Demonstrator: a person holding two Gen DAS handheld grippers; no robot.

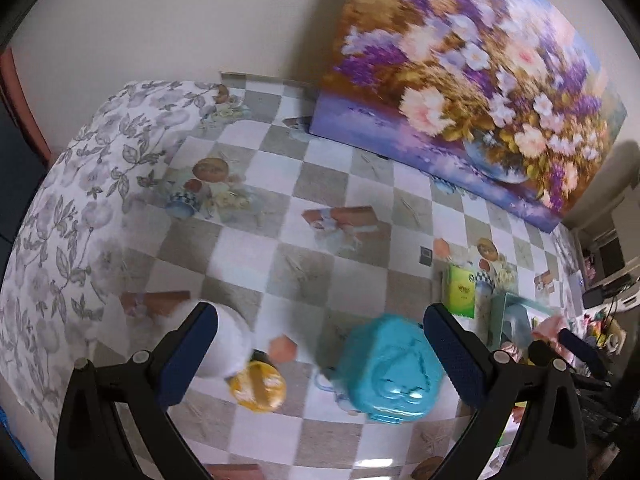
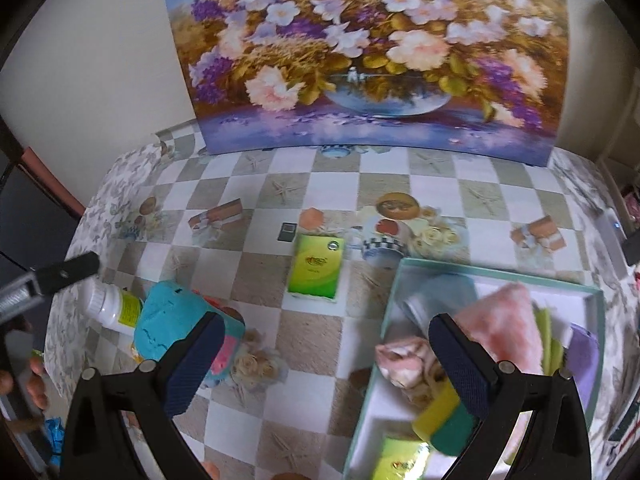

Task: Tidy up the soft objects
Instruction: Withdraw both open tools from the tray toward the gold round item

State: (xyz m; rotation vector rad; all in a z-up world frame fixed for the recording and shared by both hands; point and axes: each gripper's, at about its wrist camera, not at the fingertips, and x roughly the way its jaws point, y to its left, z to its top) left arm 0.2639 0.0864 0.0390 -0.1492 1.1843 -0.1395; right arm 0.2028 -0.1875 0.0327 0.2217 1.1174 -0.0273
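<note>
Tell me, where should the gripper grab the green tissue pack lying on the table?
Probably across the green tissue pack at its two long sides, coming straight down from above. It lies flat, is narrow that way, and has bare table beside it. The right hand-held gripper is open and nearest.

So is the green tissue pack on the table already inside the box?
No, the green tissue pack lies on the checkered tablecloth, left of the box and apart from it.

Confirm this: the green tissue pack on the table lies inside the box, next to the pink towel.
Not quite. The right wrist view shows that tissue pack on the checkered tablecloth, outside the box. The pink towel is in the box.
</note>
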